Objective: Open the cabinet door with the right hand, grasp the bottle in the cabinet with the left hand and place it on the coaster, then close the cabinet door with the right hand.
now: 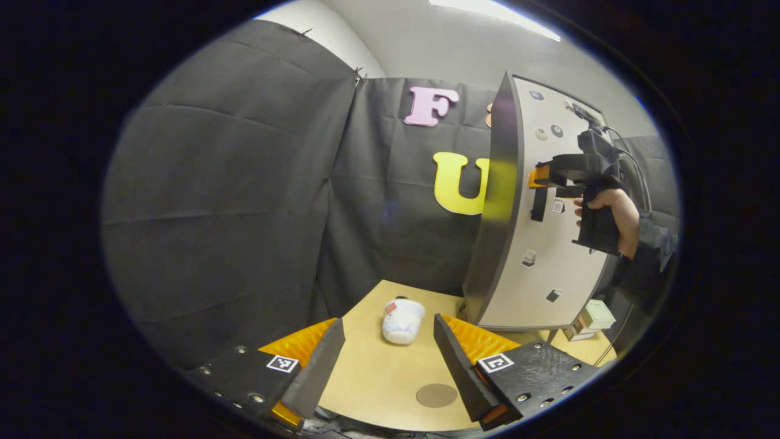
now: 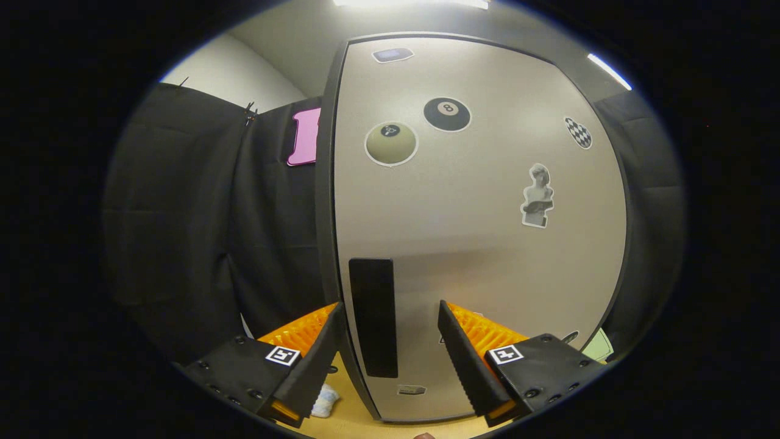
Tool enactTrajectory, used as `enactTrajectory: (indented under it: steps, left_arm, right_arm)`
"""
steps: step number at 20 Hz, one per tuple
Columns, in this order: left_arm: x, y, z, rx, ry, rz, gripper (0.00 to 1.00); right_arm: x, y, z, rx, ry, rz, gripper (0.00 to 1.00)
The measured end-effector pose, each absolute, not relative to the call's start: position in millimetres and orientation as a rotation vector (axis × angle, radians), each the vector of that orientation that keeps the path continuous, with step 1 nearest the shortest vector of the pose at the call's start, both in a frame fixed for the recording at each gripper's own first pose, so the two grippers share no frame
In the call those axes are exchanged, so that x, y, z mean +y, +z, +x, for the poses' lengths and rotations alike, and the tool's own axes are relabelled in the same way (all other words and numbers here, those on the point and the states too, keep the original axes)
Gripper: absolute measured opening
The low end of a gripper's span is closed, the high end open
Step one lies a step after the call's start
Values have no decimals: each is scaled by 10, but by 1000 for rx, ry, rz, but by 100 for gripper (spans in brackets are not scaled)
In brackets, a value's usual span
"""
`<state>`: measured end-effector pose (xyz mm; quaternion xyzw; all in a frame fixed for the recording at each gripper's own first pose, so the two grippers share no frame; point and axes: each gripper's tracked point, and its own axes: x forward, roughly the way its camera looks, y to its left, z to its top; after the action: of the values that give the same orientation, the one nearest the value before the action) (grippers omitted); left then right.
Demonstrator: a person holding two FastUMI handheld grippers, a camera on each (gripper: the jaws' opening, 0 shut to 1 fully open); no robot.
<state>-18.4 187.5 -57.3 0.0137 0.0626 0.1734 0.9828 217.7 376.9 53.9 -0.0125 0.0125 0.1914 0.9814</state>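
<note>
Now the door (image 2: 475,244) stands shut, its black handle (image 2: 373,316) between your right gripper's (image 2: 390,356) wide-open fingers, neither touching it. Your left gripper (image 1: 387,366) hangs open over the table (image 1: 378,378), empty, above the coaster (image 1: 436,395) near a white bottle (image 1: 401,319).

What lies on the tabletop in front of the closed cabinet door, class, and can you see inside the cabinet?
On the wooden table lie a small white bottle on its side and a round brown coaster. The cabinet door is shut, so its inside is hidden.
</note>
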Motion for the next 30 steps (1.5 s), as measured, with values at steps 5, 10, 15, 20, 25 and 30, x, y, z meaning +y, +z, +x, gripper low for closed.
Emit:
enactTrajectory:
  steps: [5,10,15,20,25,30]
  left_arm:
    - [1956,-575,-206,122,352,36,89]
    - [1946,-600,-278,124,355,55,89]
    - [1899,-593,-328,121,342,62,89]
    - [1785,-587,-410,118,326,77,89]
    - [1716,-661,-423,129,322,55,91]
    - [1601,-678,-461,135,298,58,89]
  right_arm:
    - [3871,456,2247,51,368,-28,65]
    - [3930,376,2244,91,366,-44,47]
    - [3857,366,2253,106,339,-30,35]
    - [3858,367,2236,109,359,-35,21]
    - [3824,351,2171,98,406,-53,18]
    - [3701,385,1866,83,474,-72,16]
